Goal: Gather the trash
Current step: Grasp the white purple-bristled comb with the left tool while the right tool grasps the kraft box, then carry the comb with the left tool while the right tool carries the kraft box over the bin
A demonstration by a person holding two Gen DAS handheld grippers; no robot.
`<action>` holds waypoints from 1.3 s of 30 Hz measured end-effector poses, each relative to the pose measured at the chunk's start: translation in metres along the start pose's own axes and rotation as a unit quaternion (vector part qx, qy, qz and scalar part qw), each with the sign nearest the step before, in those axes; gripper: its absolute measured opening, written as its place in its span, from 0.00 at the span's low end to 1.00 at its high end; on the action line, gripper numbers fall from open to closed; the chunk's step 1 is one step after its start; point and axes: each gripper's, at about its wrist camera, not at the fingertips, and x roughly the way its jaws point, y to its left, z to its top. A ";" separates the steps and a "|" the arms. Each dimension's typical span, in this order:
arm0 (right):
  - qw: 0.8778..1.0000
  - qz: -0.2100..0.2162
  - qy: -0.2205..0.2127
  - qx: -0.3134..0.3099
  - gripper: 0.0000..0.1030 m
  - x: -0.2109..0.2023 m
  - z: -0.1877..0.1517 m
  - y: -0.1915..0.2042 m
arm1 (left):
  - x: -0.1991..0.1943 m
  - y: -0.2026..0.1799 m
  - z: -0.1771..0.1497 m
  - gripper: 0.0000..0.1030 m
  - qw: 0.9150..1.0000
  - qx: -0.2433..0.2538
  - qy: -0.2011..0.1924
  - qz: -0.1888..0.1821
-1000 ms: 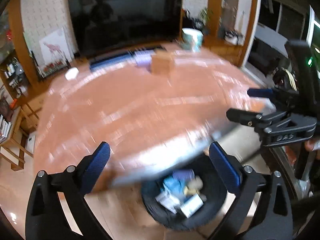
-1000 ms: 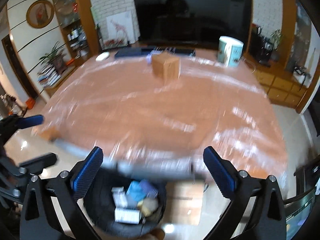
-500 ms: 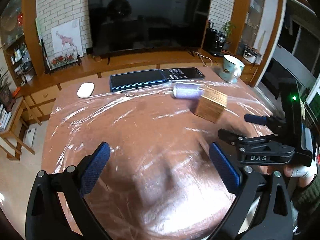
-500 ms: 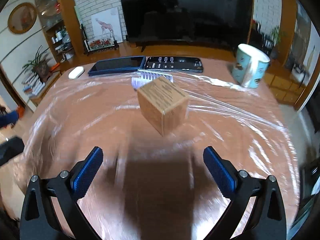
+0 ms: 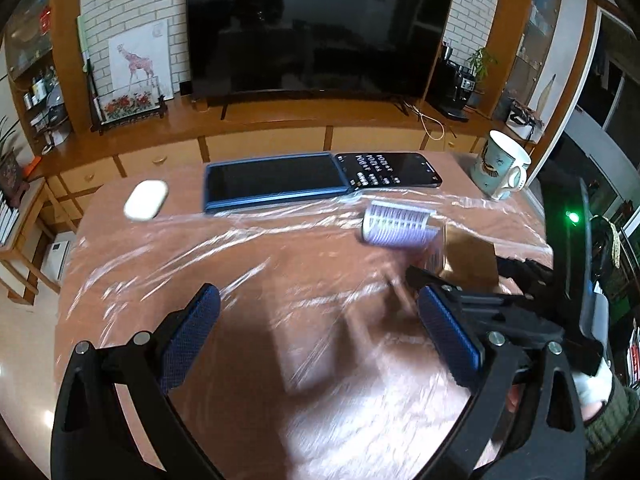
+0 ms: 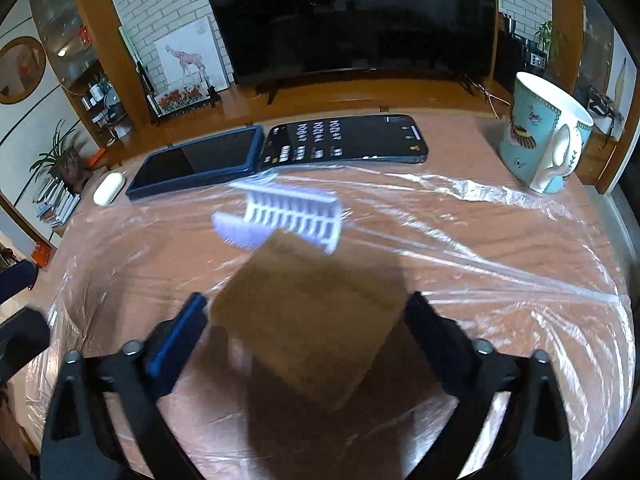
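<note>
Blue-padded black fingers of the right gripper point(image 6: 304, 316) stand on either side of a brown cardboard box point(image 6: 308, 316) on the table; its jaws have just been closing, and the pads sit at the box's two edges, though motion blur hides whether they press on it yet. Just behind the box, touching or nearly touching its far corner, lies a white and lilac ribbed plastic piece point(image 6: 288, 216). The left gripper point(image 5: 320, 332) hangs open over bare wrap, nothing between its blue pads point(image 5: 188, 336); in its view the right gripper point(image 5: 452, 280) shows at the right edge by the box point(image 5: 468, 256). Crinkled clear plastic film point(image 6: 500, 264) covers the reddish-brown wooden table point(image 5: 120, 204). Along the far edge lie a white oval case point(image 5: 145, 200), a blue-cased tablet point(image 5: 276, 182) and a black phone point(image 5: 390, 169) with its screen lit, side by side. A pale blue mug point(image 6: 548, 132) with a white handle stands at the far right corner
</note>
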 end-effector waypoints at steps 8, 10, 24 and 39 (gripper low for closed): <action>0.999 -0.032 -0.008 0.026 0.81 -0.009 0.004 -0.057 | 0.061 -0.039 0.025 0.97 0.999 0.022 0.031 -0.015; 0.999 -0.040 -0.011 0.033 0.83 -0.011 0.005 -0.070 | 0.076 -0.048 0.030 0.97 0.999 0.022 0.038 -0.019; 0.998 -0.034 -0.008 0.061 0.82 -0.004 0.015 -0.100 | 0.121 -0.066 0.040 0.93 0.997 0.029 0.066 0.004; 0.997 0.012 -0.023 0.074 0.73 -0.016 0.015 -0.107 | 0.109 -0.064 0.037 0.72 0.998 0.029 0.048 -0.005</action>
